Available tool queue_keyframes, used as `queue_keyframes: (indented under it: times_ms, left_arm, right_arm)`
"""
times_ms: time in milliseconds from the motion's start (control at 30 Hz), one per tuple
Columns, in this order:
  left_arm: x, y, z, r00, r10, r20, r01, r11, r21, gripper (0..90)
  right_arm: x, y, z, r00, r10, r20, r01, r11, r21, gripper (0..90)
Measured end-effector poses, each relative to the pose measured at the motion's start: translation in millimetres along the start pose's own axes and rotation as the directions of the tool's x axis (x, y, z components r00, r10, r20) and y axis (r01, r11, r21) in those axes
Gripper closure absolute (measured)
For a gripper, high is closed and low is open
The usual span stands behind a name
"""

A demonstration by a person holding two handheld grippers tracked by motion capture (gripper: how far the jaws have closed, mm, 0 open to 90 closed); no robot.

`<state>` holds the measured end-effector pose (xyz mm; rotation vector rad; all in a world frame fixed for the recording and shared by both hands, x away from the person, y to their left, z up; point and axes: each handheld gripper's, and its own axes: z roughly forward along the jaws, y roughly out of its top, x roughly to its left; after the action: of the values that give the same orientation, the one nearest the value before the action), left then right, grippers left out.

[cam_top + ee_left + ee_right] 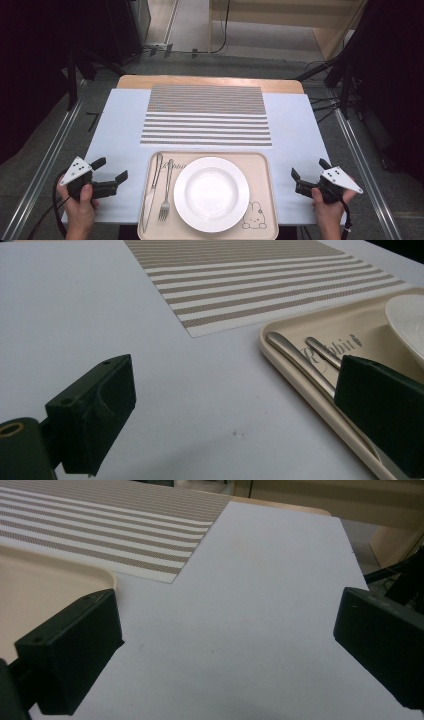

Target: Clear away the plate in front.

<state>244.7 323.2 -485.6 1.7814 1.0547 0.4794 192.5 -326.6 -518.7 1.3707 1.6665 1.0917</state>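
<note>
The knife (151, 192) lies lengthwise along the left inner edge of the tray (265, 172), handle toward the far rim, and the fork (166, 192) lies just beside it on the side nearer the plate, tines toward the person. These two are the things nearest the left tool (110, 169), which hovers off the tray's left edge over the bare white tabletop (117, 120) with its jaws spread wide and nothing between them; in the left gripper view one jaw stands in front of the tray's rim and the cutlery handles, though whether it touches the rim is hard to tell from that angle. The white plate (211, 193) sits in the middle of the tray, right of the fork. A rabbit drawing (254, 216) marks the tray's near right corner. Beyond the tray's far rim lies a striped placemat (206, 115), close to that rim. The right tool (309, 173) is held off the tray's right edge, well apart from it, jaws likewise released and empty over the tabletop.
</note>
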Motion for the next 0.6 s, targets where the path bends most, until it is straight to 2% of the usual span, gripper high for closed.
queue_keyframes:
  times_ms: [133, 233, 333, 500, 600]
  left_arm:
    - [4.6, -4.0, -4.2, 0.9998, -0.022, -0.002, 0.022, 0.9998, 0.001, 3.5]
    - [4.3, -5.4, -9.0, 0.9997, -0.02, -0.014, 0.019, 0.9998, -0.003, 3.5]
    - [5.0, -8.1, -11.7, 0.9996, -0.019, -0.019, 0.019, 0.9998, -0.004, 3.5]
    - [7.2, -11.4, -15.3, 0.9983, -0.055, -0.019, 0.054, 0.998, -0.033, 3.5]
    - [7.6, -14.0, -16.4, 0.9985, -0.052, -0.018, 0.051, 0.9983, -0.026, 3.5]
  right_arm:
    - [-0.2, -0.6, -0.4, 0.9999, 0.002, 0.011, -0.002, 1.0, -0.007, 0.0]
    - [-0.9, -1.1, -0.3, 0.9996, 0.015, 0.024, -0.015, 1.0, -0.01, 0.0]
    - [-2.2, -1.1, 0.2, 0.9996, 0.021, 0.02, -0.021, 1.0, -0.011, 0.0]
    - [-2.3, -1.6, -0.9, 0.9996, 0.024, 0.014, -0.024, 1.0, -0.013, 0.0]
    - [-2.7, -1.6, -1.0, 0.9995, 0.03, 0.012, -0.03, 0.999, -0.013, 0.0]
